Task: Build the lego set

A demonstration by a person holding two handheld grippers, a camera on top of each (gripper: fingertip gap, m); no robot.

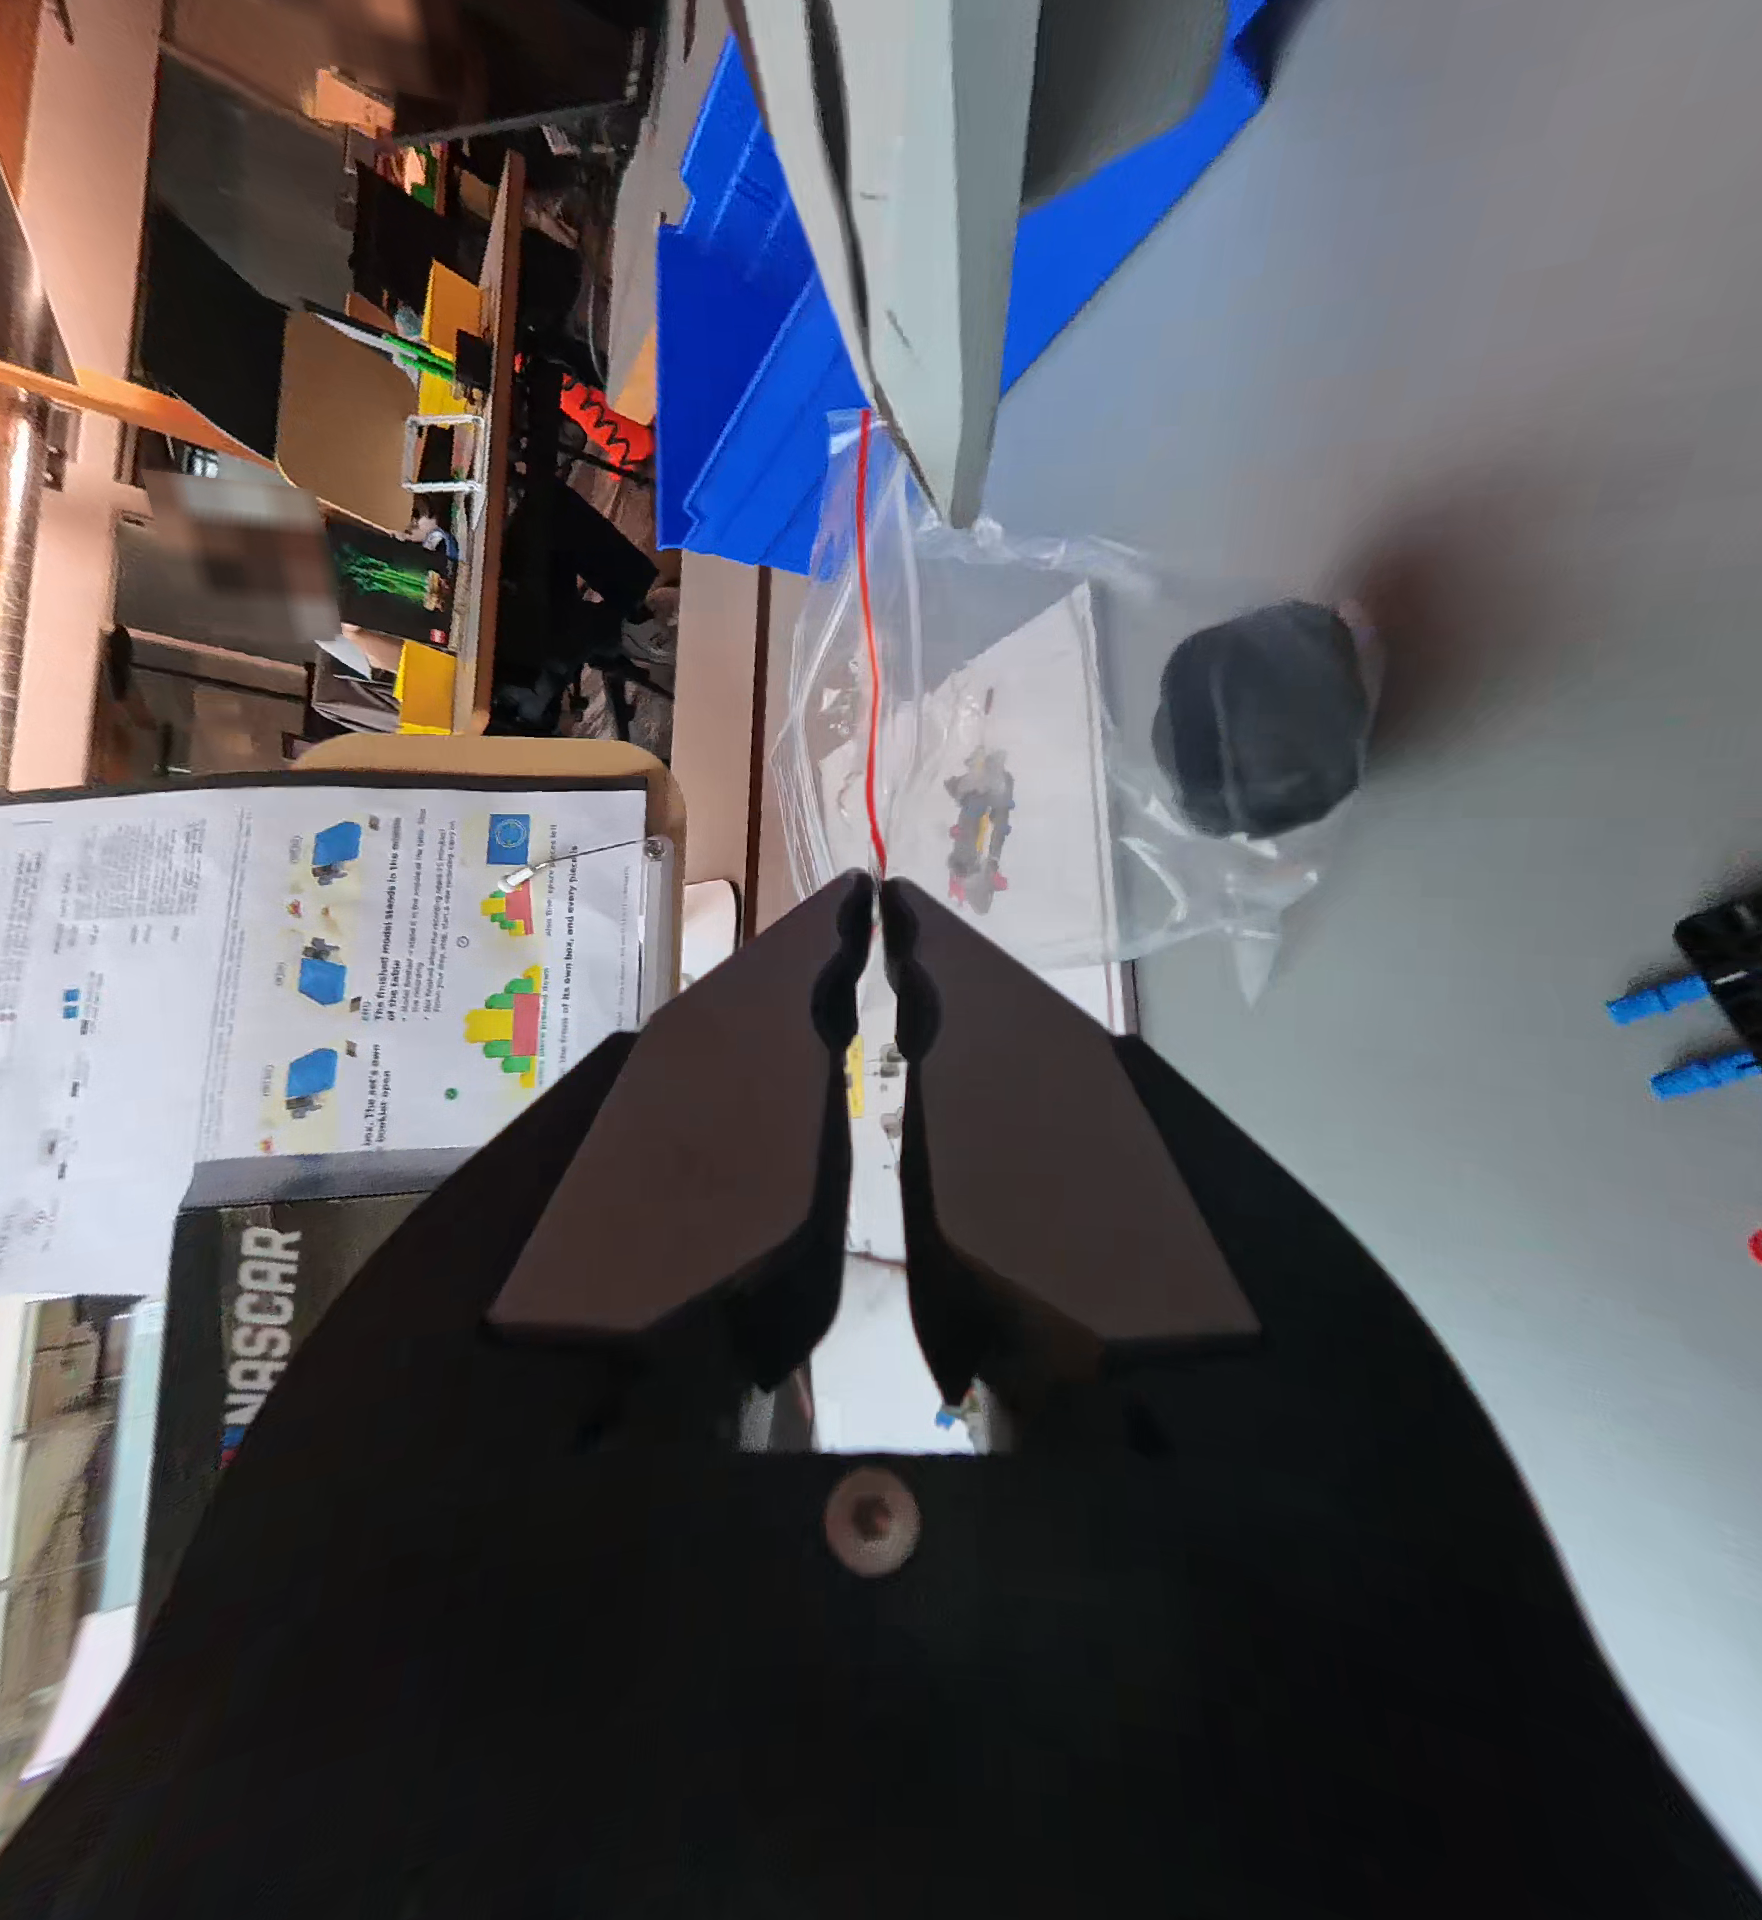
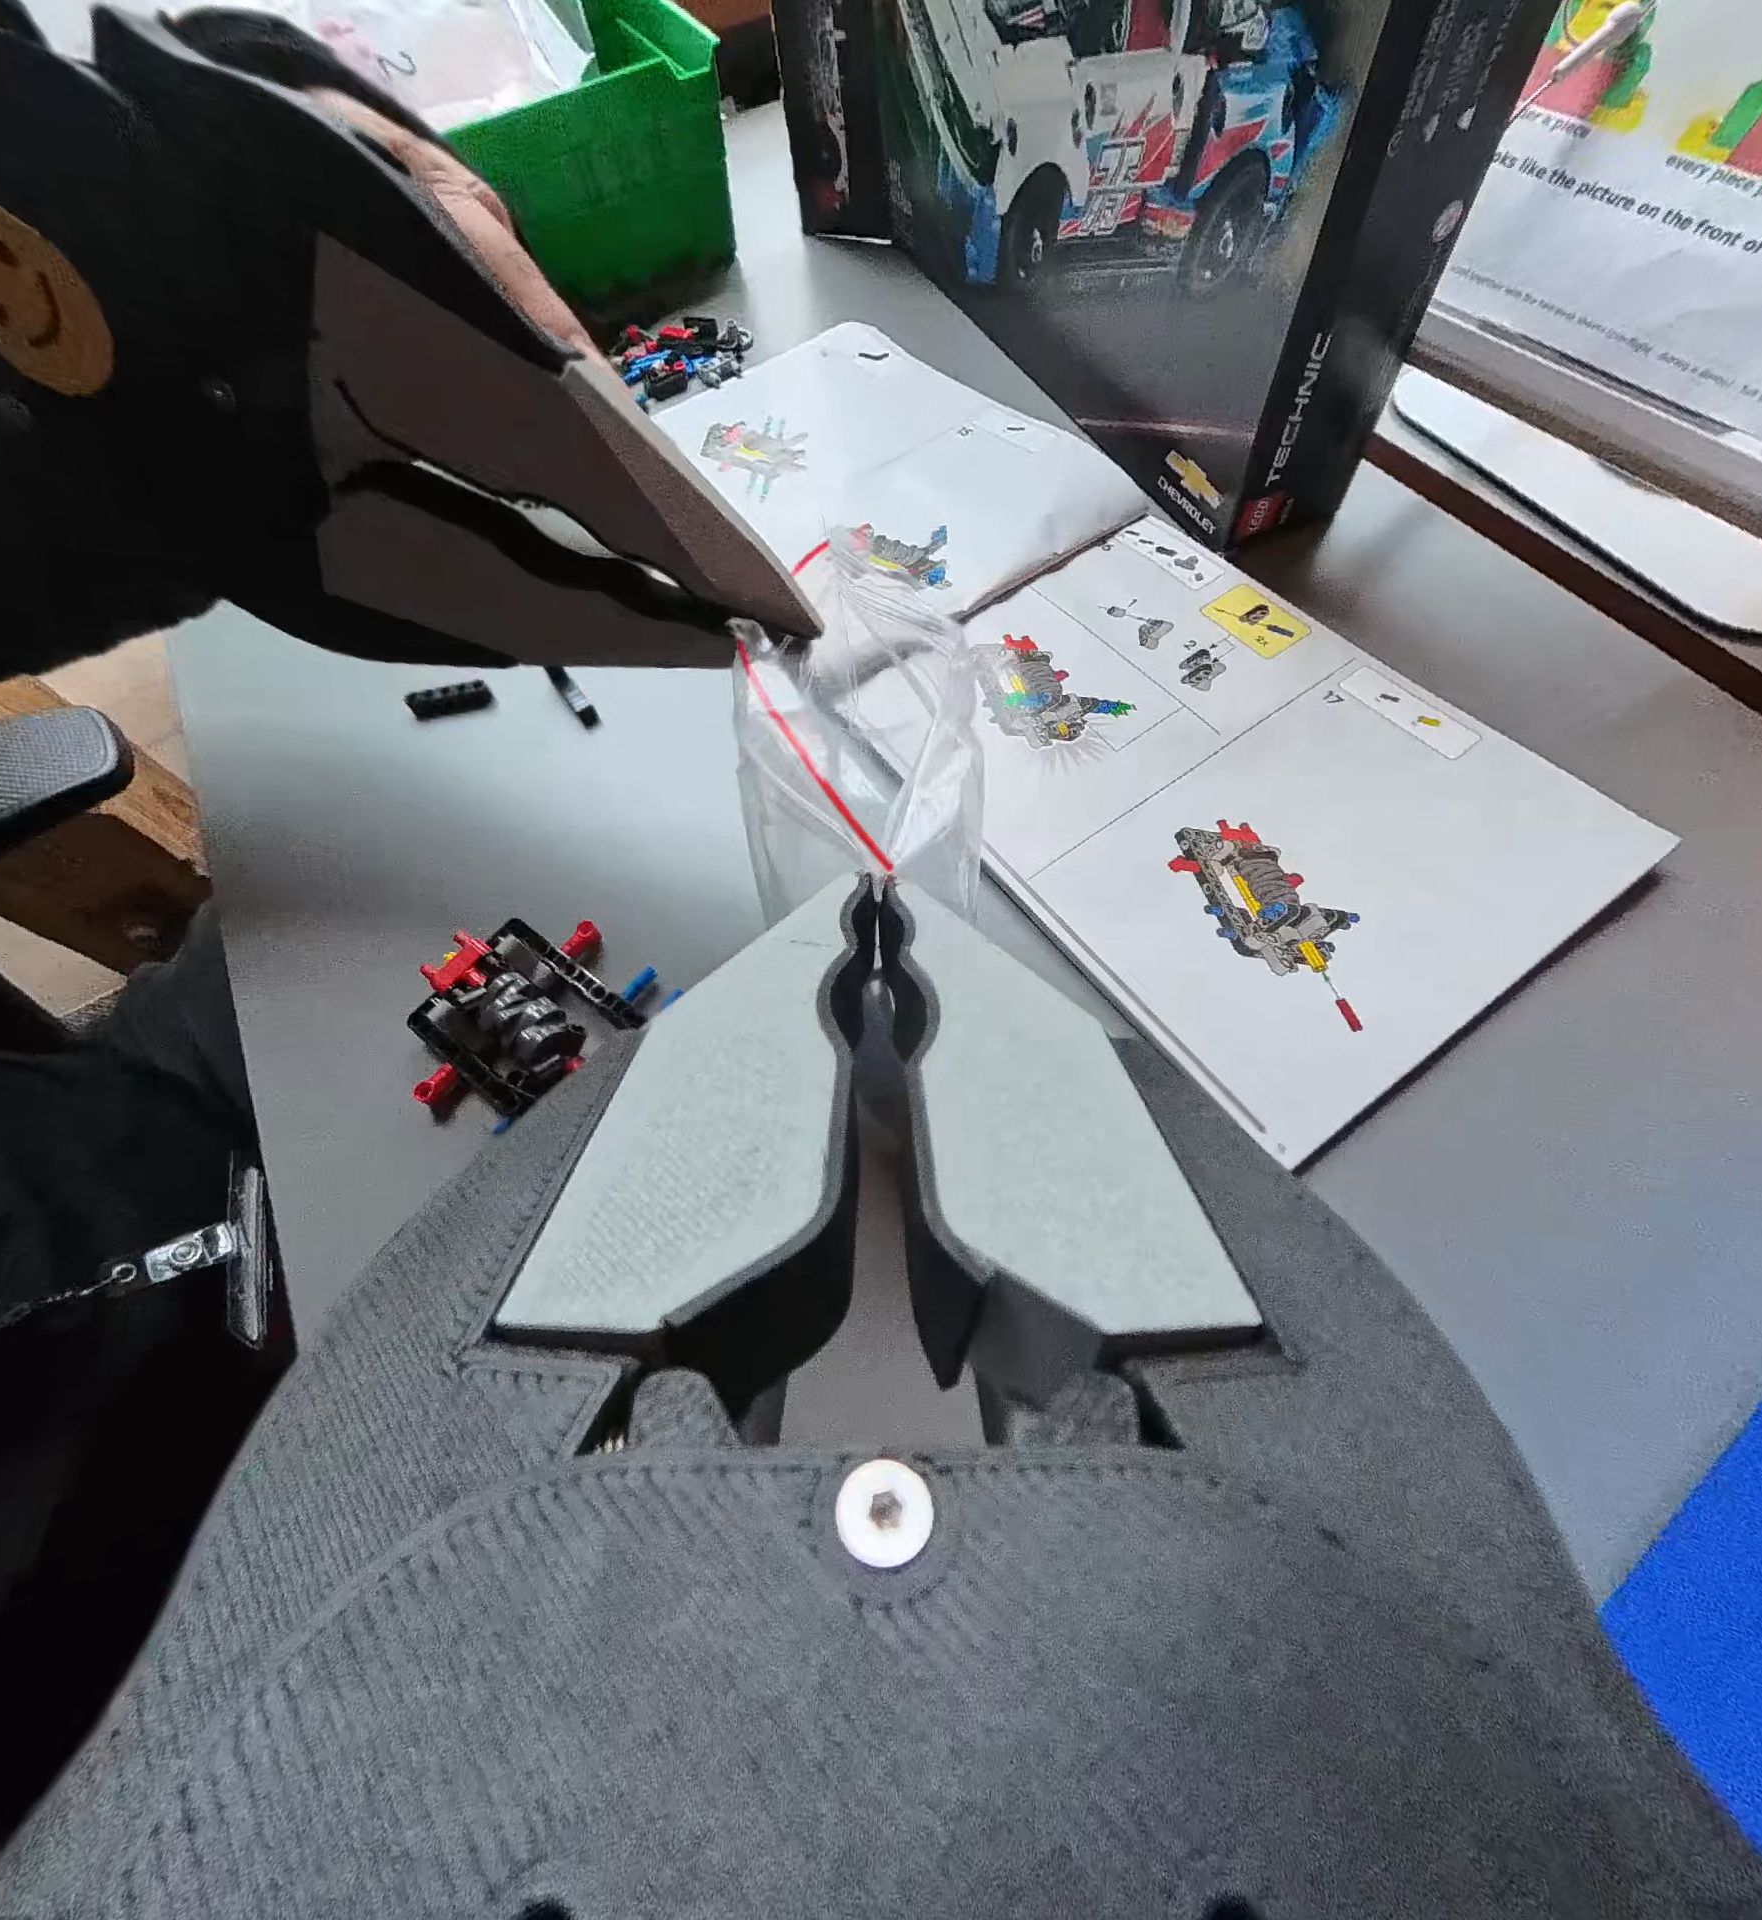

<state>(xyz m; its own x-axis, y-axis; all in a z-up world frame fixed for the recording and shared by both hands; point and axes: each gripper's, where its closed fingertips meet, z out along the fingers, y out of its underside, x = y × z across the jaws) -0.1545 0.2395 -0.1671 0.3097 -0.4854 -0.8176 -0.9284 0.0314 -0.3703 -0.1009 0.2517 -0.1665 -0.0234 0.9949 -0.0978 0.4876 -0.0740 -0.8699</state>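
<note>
Hand-held gripper [image 2: 882, 896] on the right and its left partner [image 1: 875, 896] are both closed on the clear bag [image 2: 856, 748].

Opposite sides of the bag's red-lined mouth are pinched and held above the table [image 2: 357, 810], probably so the seal can be pulled apart and pieces reached. Below lie the open instruction booklet [image 2: 1324, 831] and, nearer the left, the partly built black-and-red model [image 2: 508, 1013]. Behind the booklet, the set's box [image 2: 1116, 229] is stood upright.

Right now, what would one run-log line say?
left gripper: shut on clear zip bag | right gripper: shut on same bag | bag held above table | chassis subassembly on table
</note>
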